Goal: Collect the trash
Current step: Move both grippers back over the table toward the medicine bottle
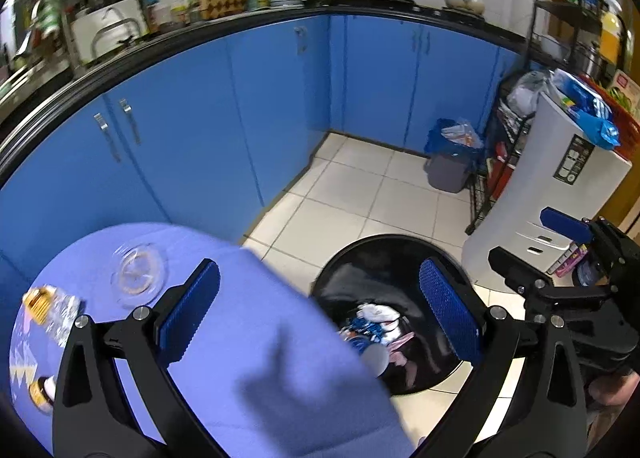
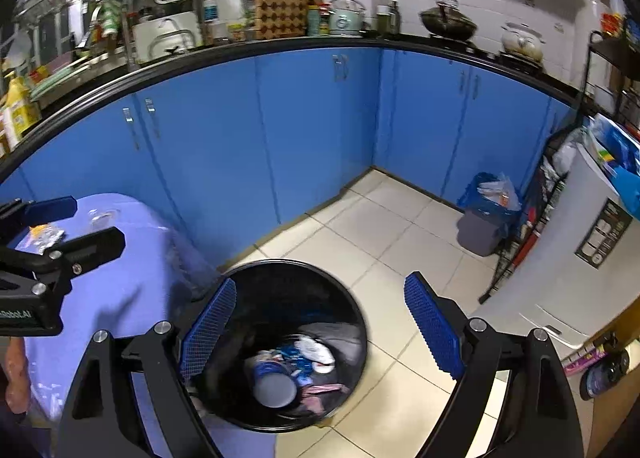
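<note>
A black round trash bin [image 1: 384, 243] stands on the tiled floor beside a table under a purple cloth [image 1: 240, 338]. Mixed trash [image 2: 298, 364] lies at its bottom, with a grey round can [image 2: 276, 388] on top. My left gripper [image 1: 320, 264] is open and holds nothing, spanning the table's edge and the bin. My right gripper [image 2: 320, 282] hangs open and empty above the bin [image 2: 280, 266]. On the cloth remain a clear glass dish [image 1: 138, 274], a crumpled clear wrapper with yellow contents [image 1: 48, 306] and a small bottle [image 1: 42, 392].
Blue cabinets [image 1: 192, 146] line the corner behind. A grey bin with a blue bag [image 1: 452, 162] stands by a black wire rack [image 1: 500, 162]. A white appliance [image 1: 540, 198] rises at the right. A person's hand [image 1: 616, 390] shows at the right edge.
</note>
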### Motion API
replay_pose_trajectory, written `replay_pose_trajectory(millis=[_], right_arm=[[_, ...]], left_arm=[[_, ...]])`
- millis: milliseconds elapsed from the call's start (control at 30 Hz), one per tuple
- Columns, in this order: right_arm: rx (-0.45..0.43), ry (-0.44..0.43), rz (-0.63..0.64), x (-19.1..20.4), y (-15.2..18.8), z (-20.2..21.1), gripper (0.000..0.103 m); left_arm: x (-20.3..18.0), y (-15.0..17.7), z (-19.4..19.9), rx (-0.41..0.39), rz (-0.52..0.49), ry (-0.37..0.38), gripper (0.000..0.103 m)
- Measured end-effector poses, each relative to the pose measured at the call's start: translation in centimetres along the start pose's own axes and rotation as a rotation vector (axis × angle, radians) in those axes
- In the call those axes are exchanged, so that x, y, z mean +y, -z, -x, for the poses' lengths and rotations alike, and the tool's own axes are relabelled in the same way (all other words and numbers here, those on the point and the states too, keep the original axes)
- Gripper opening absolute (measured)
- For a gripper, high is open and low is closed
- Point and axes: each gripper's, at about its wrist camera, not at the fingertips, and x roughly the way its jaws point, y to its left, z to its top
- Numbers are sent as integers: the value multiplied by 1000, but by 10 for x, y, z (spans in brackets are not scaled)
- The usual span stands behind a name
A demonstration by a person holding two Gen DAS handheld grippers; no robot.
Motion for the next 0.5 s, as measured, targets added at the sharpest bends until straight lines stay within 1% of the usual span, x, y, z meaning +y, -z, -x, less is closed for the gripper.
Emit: replay_pose_trajectory(millis=[233,300,500], right_arm=[[-11,-67,92,63,-8,8,84],[-16,-85,120,84,-10,11,84],[-19,-134,181,132,-14,18,84]], left_arm=[[56,23,36,-23,62,-89,99],[71,29,45,-27,86,-103,99],[115,55,70,-28,131,-178,99]])
